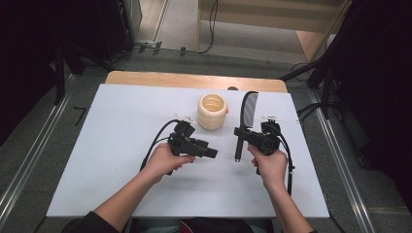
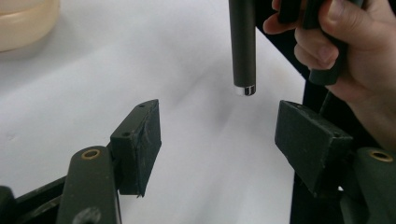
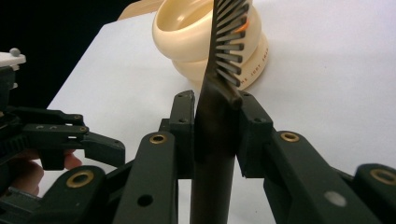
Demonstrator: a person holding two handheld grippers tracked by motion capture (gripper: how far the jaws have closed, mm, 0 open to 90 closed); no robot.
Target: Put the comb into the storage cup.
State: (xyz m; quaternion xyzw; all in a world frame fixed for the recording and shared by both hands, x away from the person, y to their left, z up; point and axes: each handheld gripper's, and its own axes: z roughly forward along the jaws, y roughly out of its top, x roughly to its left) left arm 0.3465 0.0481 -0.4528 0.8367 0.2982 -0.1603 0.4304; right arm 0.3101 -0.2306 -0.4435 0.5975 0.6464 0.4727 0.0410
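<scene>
Right tool (image 1: 241,132) is clamped on a black comb (image 1: 246,121), gripping it at the junction of handle and toothed head. Seen from the high view, the comb lies roughly along the near-far line above the counter (image 1: 116,145), teeth at the far end, handle end pointing near. The right gripper view confirms both pads pressed flat against the comb's neck, with no gap.

Left tool (image 1: 212,153) stands wide, with nothing between its pads. In the left gripper view the comb's handle end, with its silver cap, hangs just ahead of the open jaws and slightly to the right of their centre line; it is not touching either pad.

Step in hand, by judgement: the comb is held by 1 tool while the other stands open, just clear of its handle. Whether the left tool is approaching for a second grip or has let go cannot be told from these frames.

Next move, by judgement: most likely placing the comb into the cup, which calls for tilting it toward upright and lowering it through the rim without knocking the cup.

Container: 1 cream ribbed cup (image 1: 212,111) stands upright on the counter, just left of the comb's head. Its interior appears empty.
</scene>
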